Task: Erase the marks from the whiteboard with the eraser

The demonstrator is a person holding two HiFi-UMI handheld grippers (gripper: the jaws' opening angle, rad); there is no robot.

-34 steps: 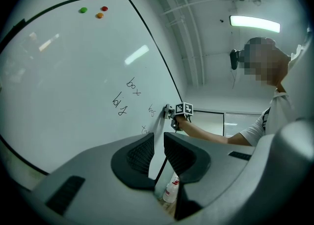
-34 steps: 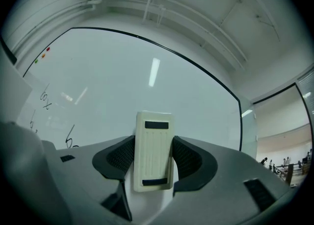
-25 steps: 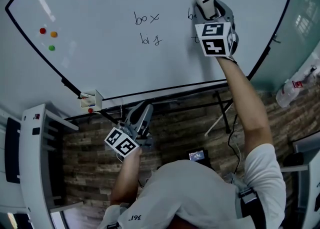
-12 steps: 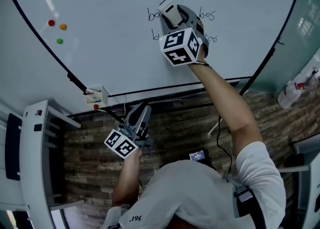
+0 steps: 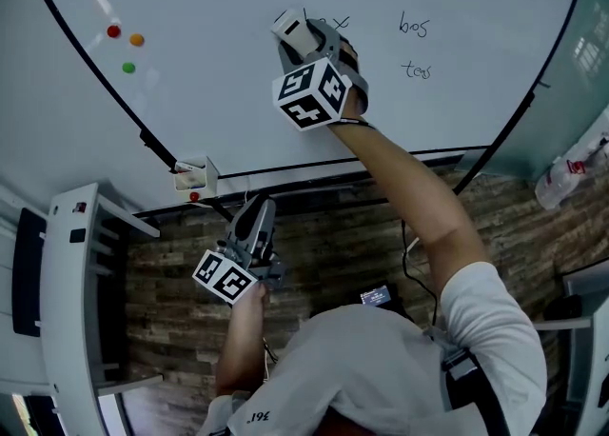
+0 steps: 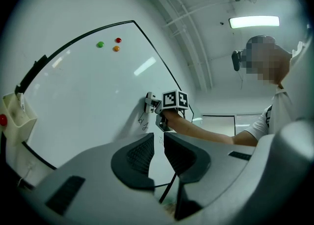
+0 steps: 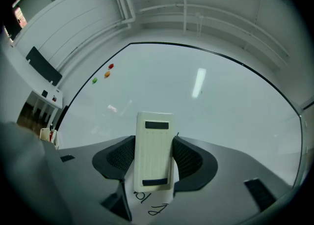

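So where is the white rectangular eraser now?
In the head view, the white rectangular eraser sits upper centre, held by the right hand-held gripper against the large whiteboard, over the left handwritten words.
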